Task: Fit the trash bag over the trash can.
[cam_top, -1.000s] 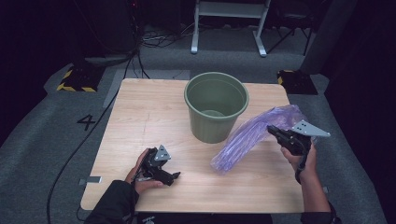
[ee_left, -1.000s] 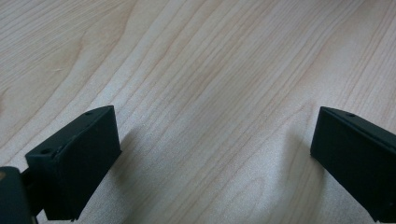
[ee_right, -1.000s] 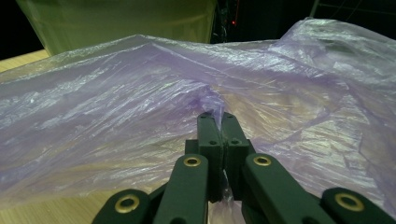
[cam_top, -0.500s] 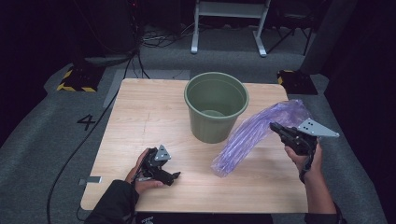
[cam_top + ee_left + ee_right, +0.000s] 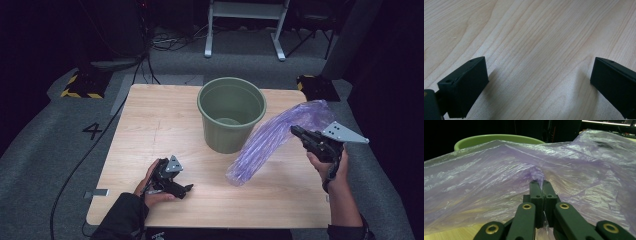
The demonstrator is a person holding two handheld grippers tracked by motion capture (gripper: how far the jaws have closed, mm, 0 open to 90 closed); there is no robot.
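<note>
A crumpled, see-through purple plastic bag (image 5: 272, 142) stretches diagonally across the right half of the high view, from a raised end at the middle right of the frame down to a lower end resting on the wooden table (image 5: 150, 125) just right of centre. The right gripper (image 5: 300, 134), held up in a hand at the right edge of the frame, has its jaws pressed together on a pinch of the bag's film; in the right gripper view the two black jaws (image 5: 540, 187) meet at lower centre with a fold of purple plastic (image 5: 499, 185) caught between them, the film spreading across most of the frame. Just left of the bag, at the centre of the high view, a green bucket (image 5: 231, 114) stands upright on the table; the bag's upper stretch passes close beside its rim. In the lower left of the high view the left gripper (image 5: 186, 188) rests low on the table in the other hand, well apart from the bag. In the left gripper view its jaws stand wide apart over bare wood grain (image 5: 536, 50), with nothing between them
</note>
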